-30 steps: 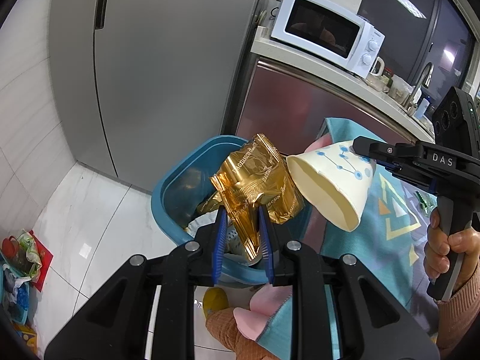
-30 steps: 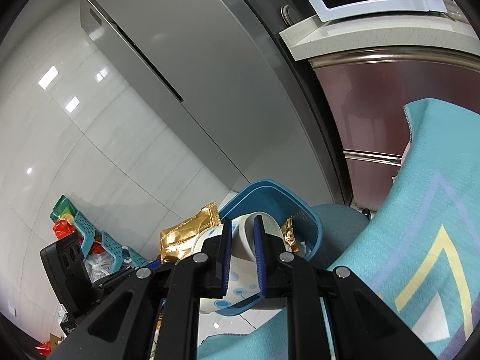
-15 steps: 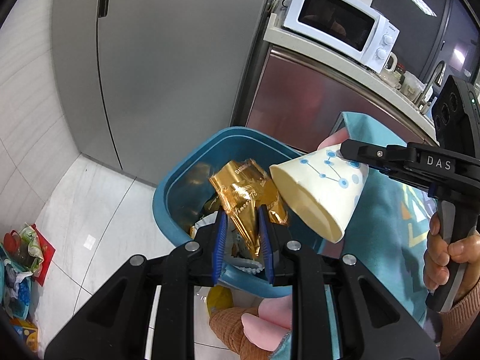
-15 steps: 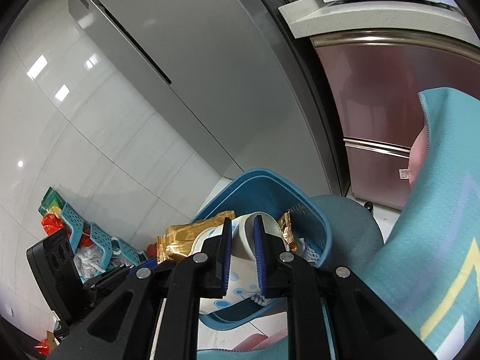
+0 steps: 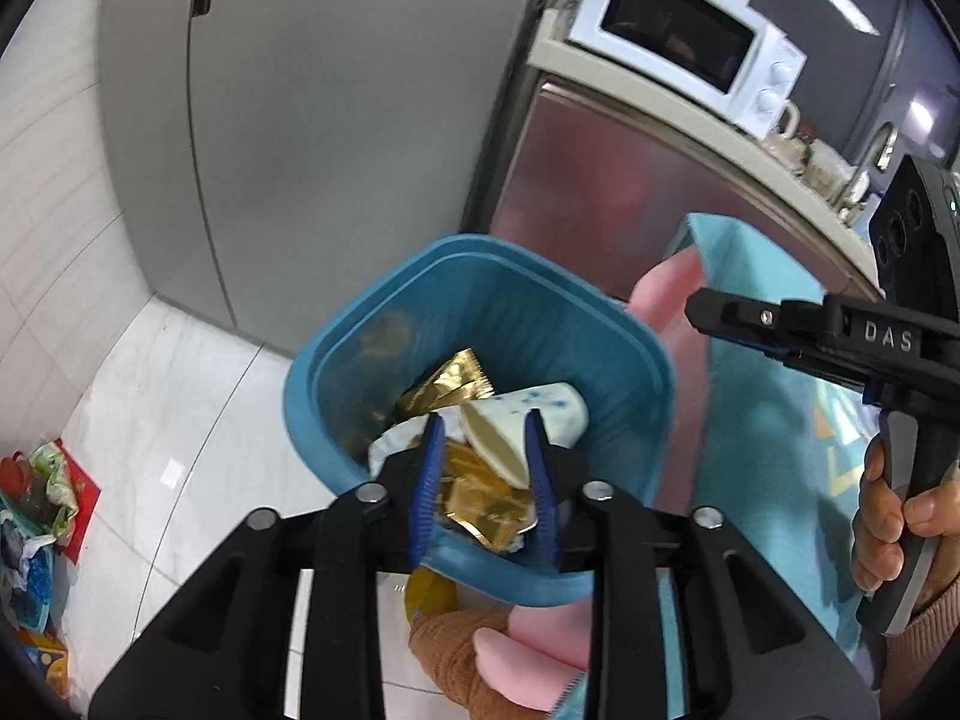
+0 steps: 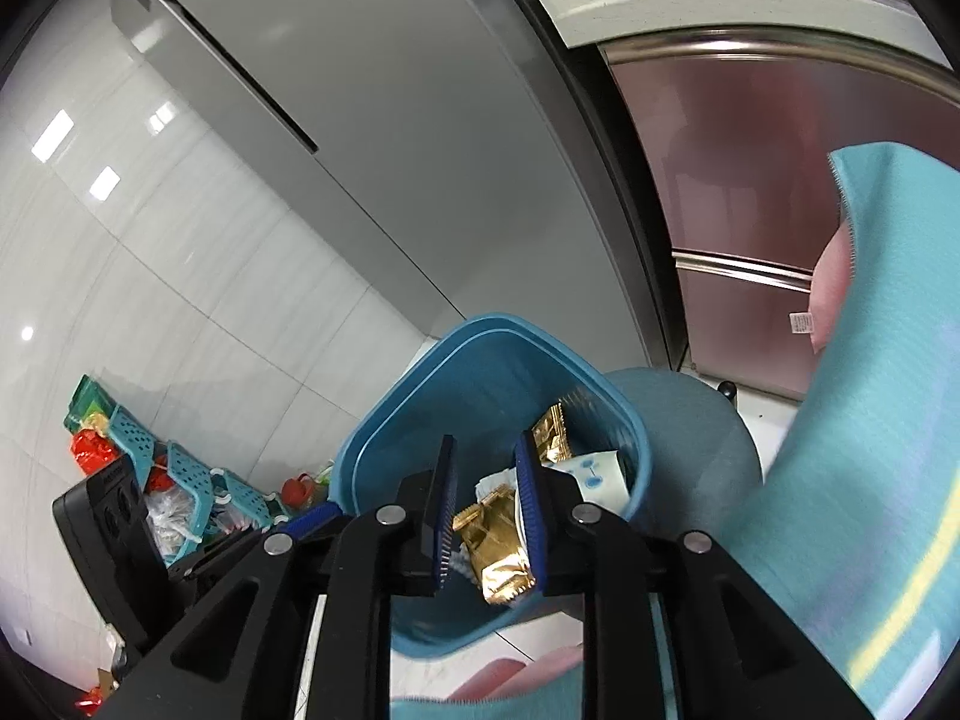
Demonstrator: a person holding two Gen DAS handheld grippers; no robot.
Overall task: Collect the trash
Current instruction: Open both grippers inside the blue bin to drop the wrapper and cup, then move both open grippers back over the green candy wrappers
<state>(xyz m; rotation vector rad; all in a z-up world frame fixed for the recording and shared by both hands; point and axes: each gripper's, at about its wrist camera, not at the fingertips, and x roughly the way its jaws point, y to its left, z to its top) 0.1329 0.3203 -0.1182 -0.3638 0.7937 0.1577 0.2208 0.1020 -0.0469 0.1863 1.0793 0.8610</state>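
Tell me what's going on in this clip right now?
A person holding a claw in each hand is dumping trash into a blue bin. Both claws have just been opening: the left claw and right claw hang open over the bin with nothing between their pads. The gold wrapper and the white paper cup with blue dots now lie inside the bin on other rubbish.
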